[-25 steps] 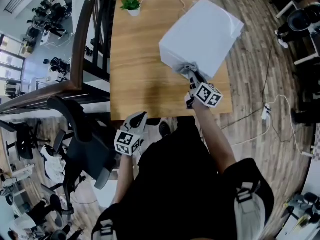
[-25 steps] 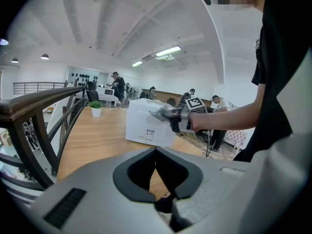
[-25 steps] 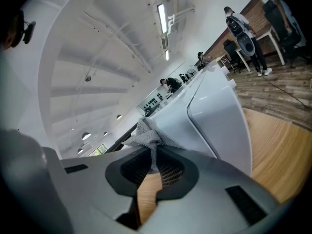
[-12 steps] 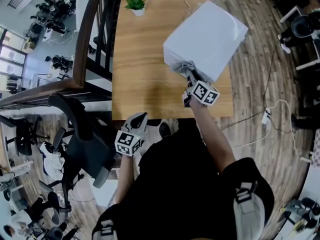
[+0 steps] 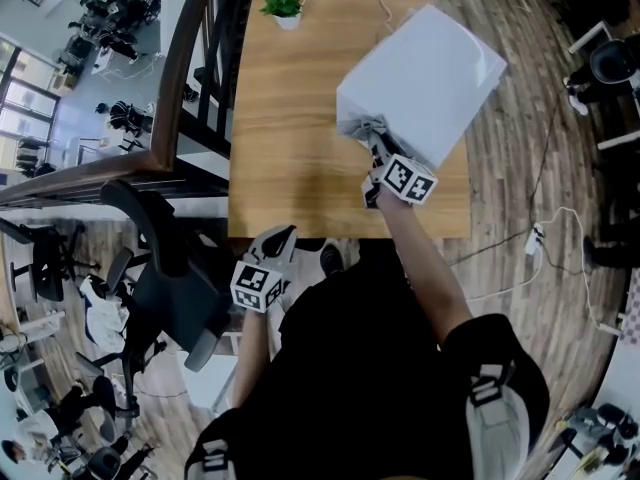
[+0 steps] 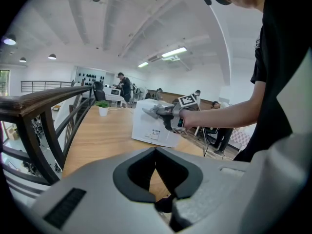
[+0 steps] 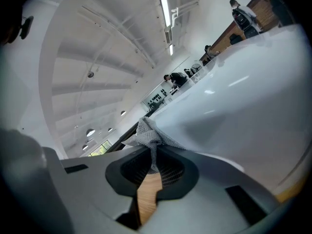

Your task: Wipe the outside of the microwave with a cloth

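Right hand-held gripper and cloth now nearer microwave's left corner.

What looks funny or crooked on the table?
The microwave sits askew, at an angle to the table; one corner seems to overhang its right edge. Nothing looks spilled or broken.

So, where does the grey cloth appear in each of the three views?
Head view: cloth right of centre, against the near corner of the microwave.
Left gripper view: cloth at centre, on the microwave's upper edge.
Right gripper view: cloth at lower centre, pinched in the right tongs.
Shared landmark: the white microwave.
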A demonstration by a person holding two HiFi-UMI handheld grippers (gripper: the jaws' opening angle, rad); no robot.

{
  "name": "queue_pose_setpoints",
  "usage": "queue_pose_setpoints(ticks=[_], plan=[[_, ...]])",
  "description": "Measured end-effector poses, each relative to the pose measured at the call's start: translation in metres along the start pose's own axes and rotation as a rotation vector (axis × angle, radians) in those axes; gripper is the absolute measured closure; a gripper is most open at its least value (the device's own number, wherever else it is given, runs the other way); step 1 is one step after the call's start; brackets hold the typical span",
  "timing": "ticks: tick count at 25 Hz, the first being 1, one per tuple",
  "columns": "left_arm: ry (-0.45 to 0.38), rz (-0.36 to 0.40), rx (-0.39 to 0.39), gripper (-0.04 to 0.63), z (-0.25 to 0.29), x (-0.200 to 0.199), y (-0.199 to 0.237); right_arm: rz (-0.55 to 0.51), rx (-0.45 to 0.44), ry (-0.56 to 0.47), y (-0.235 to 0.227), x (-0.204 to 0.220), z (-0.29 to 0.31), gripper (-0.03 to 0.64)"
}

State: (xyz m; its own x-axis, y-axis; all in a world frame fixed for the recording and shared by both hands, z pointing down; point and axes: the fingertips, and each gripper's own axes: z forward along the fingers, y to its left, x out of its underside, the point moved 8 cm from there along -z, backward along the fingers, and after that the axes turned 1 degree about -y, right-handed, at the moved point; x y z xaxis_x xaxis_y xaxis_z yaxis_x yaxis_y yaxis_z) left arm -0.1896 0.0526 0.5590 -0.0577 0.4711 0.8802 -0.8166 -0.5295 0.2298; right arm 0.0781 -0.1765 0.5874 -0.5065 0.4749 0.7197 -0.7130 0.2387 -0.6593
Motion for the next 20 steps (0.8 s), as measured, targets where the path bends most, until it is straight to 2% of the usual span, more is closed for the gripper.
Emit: queue_pose_setpoints(ticks=[6, 20], plan=[[-0.001, -0.011, -0.012, 0.594, -0.002, 0.001, 0.001, 0.036, -0.015, 0.006, 0.008, 0.001, 0.020, 0.588], [-0.006, -0.036, -0.047, 0.594, -0.013, 0.007, 0.012, 0.036, -0.042, 0.023, 0.024, 0.006, 0.055, 0.588]])
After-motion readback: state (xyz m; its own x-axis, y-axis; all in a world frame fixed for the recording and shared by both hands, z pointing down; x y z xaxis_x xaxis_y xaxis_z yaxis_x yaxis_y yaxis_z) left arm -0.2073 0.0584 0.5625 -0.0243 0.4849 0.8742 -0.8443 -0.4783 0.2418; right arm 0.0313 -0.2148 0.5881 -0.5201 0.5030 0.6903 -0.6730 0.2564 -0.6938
